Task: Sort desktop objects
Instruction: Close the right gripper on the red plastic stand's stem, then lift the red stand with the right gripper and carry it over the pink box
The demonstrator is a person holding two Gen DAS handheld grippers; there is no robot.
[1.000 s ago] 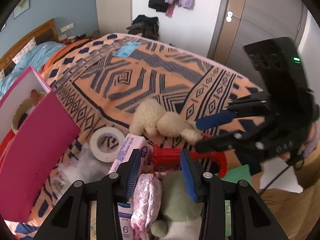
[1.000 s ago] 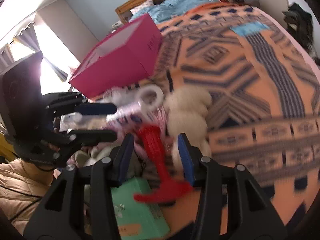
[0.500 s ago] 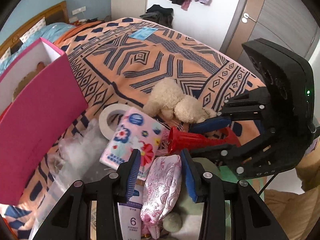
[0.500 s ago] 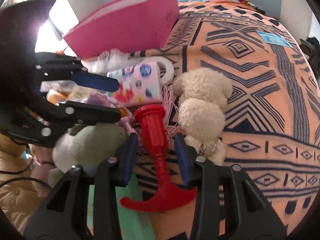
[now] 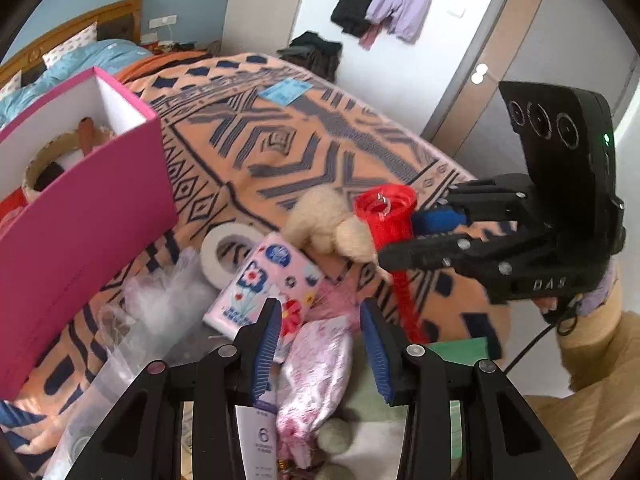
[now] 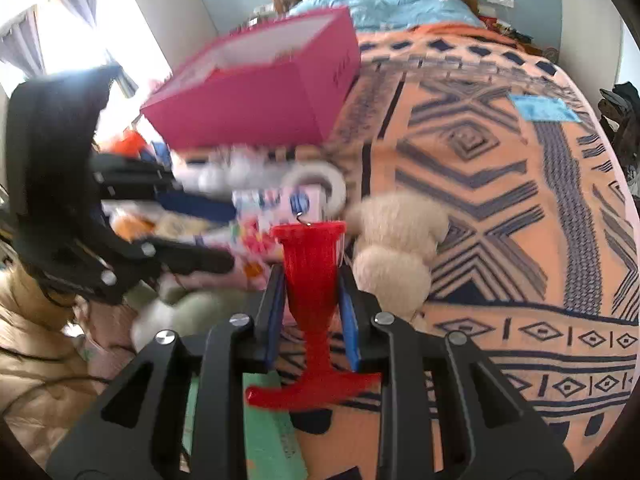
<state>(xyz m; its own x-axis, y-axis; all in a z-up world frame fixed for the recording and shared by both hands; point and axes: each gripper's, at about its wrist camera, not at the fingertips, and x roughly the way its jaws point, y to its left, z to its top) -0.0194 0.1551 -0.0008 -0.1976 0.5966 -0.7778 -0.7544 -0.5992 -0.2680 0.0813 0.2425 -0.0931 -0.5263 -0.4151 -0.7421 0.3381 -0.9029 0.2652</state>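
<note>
Right gripper (image 6: 310,300) pinches the red hammer (image 6: 310,276) (left gripper (image 5: 320,344) spread, idle); carry it level to the far-left pink box (image 6: 260,92).

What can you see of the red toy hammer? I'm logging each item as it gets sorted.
The red toy hammer looks like ribbed translucent plastic: a flared, hollow handle end with a small metal hook, a thin neck, and a curved head nearest the camera. The right gripper holds it by the flared handle, jaws shut on both sides, raised off the patterned blanket. Nothing else visibly touches it.
</note>
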